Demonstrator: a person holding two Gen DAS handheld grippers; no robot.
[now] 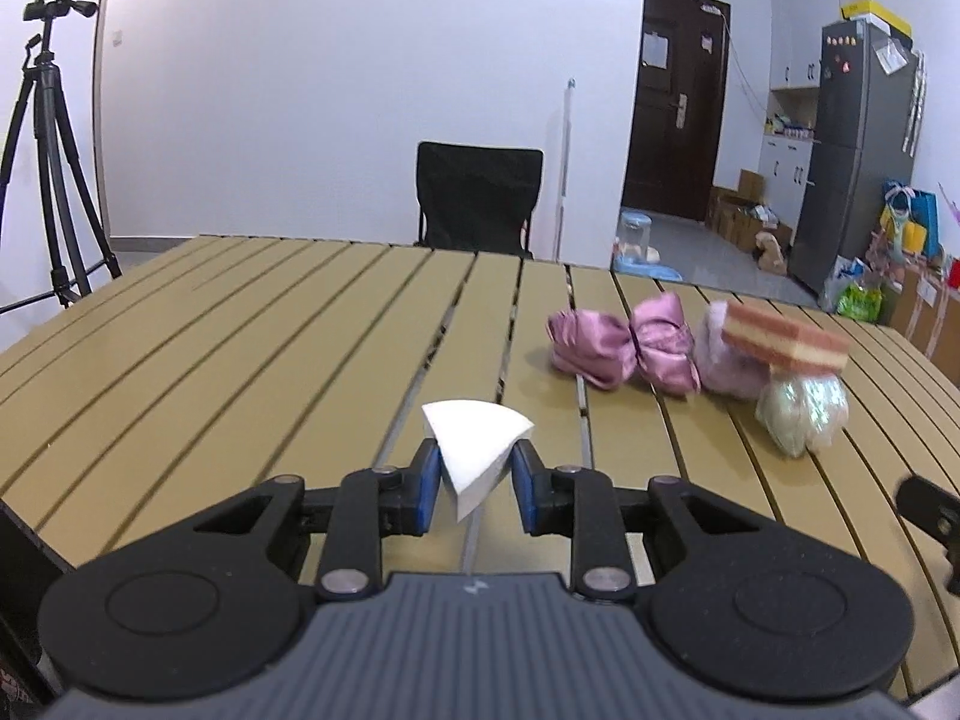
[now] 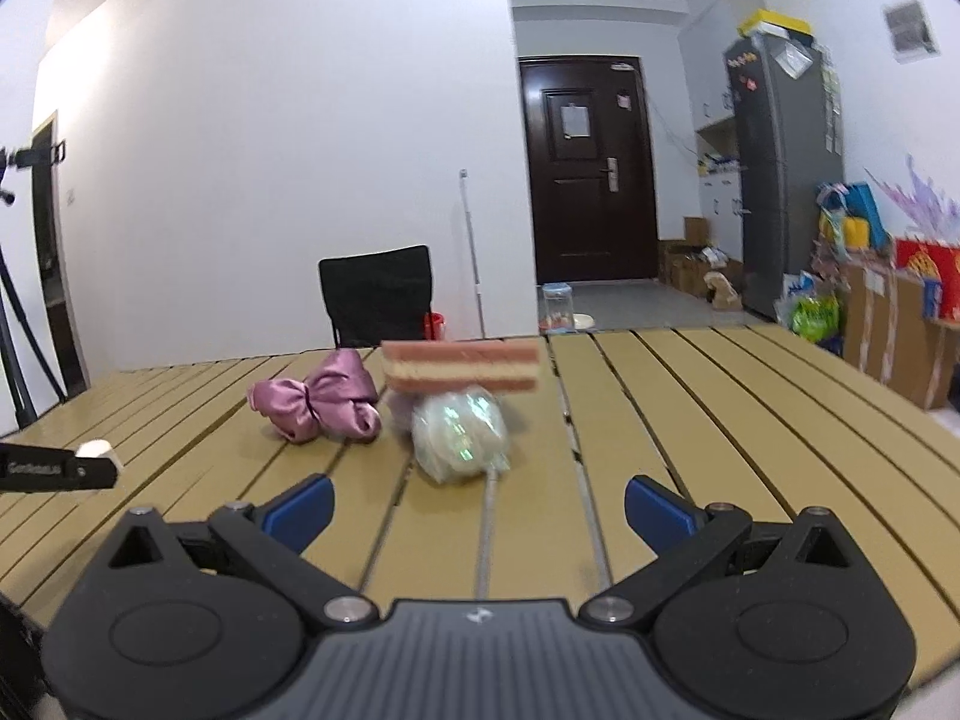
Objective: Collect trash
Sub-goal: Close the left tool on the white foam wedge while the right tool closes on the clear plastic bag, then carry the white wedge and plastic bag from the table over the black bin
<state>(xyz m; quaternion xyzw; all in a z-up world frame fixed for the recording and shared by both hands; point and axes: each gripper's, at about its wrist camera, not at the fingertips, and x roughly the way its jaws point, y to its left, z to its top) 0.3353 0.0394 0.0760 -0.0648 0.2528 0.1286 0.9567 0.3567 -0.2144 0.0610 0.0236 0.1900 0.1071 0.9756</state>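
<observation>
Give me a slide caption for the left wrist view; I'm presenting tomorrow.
Left gripper shut on a folded white paper above the slatted table.

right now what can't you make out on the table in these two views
- Pale pink fluffy thing: left view, half hidden by the sponge; right view, almost fully behind the shiny wrapped ball.
- Ball's contents: blurred in both views.
- White wedge: its lower tip hides between the left tongs.
- No bin in view.

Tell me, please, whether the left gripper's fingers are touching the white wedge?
Touching: the left wrist view shows both blue fingers pressed against the white wedge.
</observation>
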